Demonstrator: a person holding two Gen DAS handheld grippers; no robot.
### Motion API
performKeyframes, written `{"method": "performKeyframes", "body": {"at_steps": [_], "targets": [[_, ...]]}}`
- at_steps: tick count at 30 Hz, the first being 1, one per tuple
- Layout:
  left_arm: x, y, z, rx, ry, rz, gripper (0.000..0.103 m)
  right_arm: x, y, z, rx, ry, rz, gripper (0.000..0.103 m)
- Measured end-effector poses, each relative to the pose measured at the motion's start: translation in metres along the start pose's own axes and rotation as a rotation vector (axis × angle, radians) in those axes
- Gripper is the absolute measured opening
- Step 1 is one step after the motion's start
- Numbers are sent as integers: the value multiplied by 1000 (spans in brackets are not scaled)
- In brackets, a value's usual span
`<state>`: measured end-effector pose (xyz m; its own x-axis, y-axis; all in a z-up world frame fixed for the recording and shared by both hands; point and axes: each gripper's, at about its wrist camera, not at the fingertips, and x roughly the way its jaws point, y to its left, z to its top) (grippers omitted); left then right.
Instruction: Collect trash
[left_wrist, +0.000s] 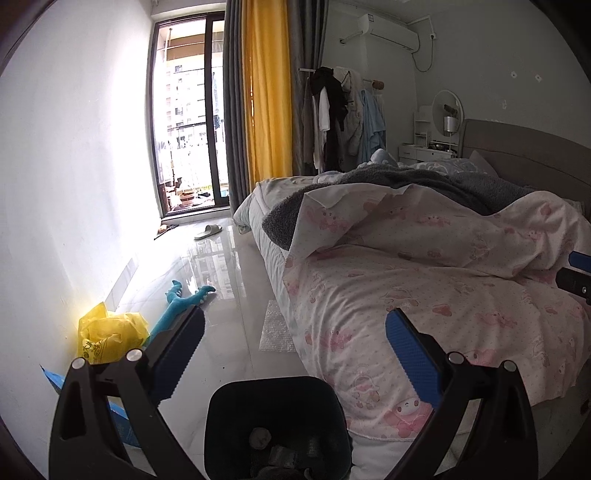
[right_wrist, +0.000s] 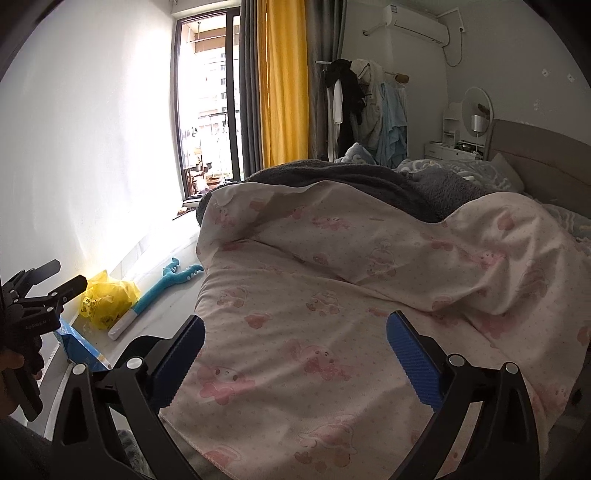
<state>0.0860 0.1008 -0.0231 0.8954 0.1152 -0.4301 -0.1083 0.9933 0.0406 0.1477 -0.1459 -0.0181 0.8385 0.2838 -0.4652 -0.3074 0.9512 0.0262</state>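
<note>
Yellow plastic bag (left_wrist: 107, 336), probably trash, lies crumpled against the wall beside the blue toy (left_wrist: 177, 306), so the spread, empty left gripper (left_wrist: 295, 345) or right gripper (right_wrist: 295, 345) might snag the toy.

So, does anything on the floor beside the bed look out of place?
Yes. A crumpled yellow plastic bag lies against the wall, with a blue toy beside it and a sheet of bubble wrap at the bed's edge. A single slipper lies near the balcony door.
</note>
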Motion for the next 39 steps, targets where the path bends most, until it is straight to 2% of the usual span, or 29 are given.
{"method": "performKeyframes", "body": {"at_steps": [13,20,39], "targets": [[-22,-6,-4,-22,-47,-1,100,-29,-12,-5,2,-74,28,100],[-22,-8,-9,-22,-22,1,100,-28,-16,-14,7,-51,32,100],[-35,-5,-9,-24,-66,26,100,-39,-15,-17,8,-85,33,100]]}}
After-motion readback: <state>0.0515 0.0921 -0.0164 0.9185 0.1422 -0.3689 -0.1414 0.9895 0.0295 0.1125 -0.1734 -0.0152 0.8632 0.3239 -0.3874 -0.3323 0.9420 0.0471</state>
